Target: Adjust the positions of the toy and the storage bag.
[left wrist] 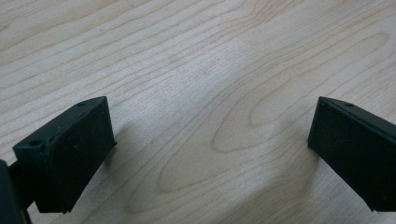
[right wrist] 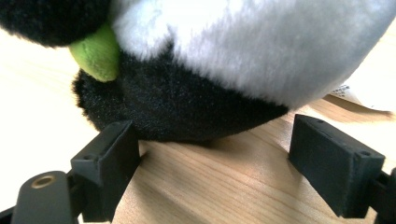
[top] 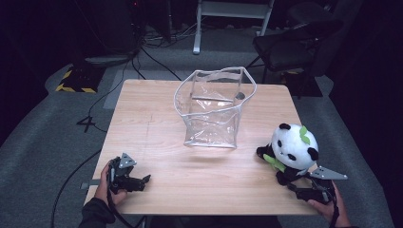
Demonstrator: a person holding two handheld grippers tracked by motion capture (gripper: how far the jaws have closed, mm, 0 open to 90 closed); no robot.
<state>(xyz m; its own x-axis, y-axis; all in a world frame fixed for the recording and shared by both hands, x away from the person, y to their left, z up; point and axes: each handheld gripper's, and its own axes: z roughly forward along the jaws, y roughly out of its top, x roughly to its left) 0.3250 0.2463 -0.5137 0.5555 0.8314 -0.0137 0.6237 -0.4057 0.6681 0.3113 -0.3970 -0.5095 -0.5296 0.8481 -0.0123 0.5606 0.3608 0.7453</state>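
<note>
Bare desk (top: 157, 142) lies open left of and before the clear bag (top: 214, 111); right of the bag, the plush panda (top: 290, 149) blocks passage.

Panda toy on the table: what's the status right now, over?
Right hand-held gripper open, jaws just short of the panda toy. Left hand-held gripper open over bare table. Clear bag stands apart; nothing in the way.

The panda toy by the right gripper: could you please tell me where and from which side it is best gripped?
Probably the black lower body of the panda toy, approached low from the table's near edge, where the right gripper already sits. Its open jaws flank that soft, rounded bottom, which looks narrow enough to fit between them and should squash a little. The white head above looks wider and rounder.
</note>
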